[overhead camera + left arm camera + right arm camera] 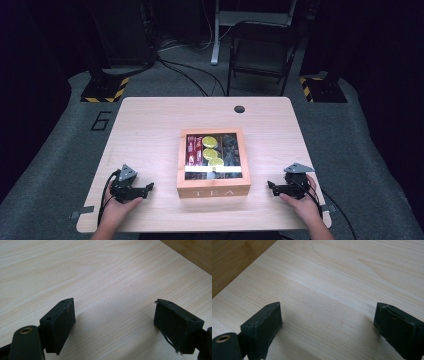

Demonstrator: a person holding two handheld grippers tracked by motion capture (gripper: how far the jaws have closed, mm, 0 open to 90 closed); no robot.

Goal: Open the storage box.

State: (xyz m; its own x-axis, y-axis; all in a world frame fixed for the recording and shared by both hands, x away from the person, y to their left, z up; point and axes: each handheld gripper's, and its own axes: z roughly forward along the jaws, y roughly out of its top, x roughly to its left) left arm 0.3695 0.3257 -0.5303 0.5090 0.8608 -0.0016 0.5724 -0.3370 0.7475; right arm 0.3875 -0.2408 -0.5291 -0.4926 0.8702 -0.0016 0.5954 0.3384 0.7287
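Observation:
A wooden tea box (213, 187) marked TEA stands at the middle of the light wood table (150, 130). Its glass lid is down; under it I see red packets, yellow-green packets and dark ones. My left gripper (149, 187) rests on the table left of the box, open, nothing between its jaws. My right gripper (270, 185) rests to the right of the box, also open and empty. In the left gripper view the gripper (113, 312) is low over bare wood, with the box side (192, 252) at top right. In the right gripper view the gripper (328, 320) is wide apart and the box side (232, 257) is at top left.
A round cable hole (239, 109) sits near the table's far edge. Beyond the table stand a dark folding chair (262, 50) and stand bases with yellow-black tape (105, 90). A cable trails from each gripper off the near edge.

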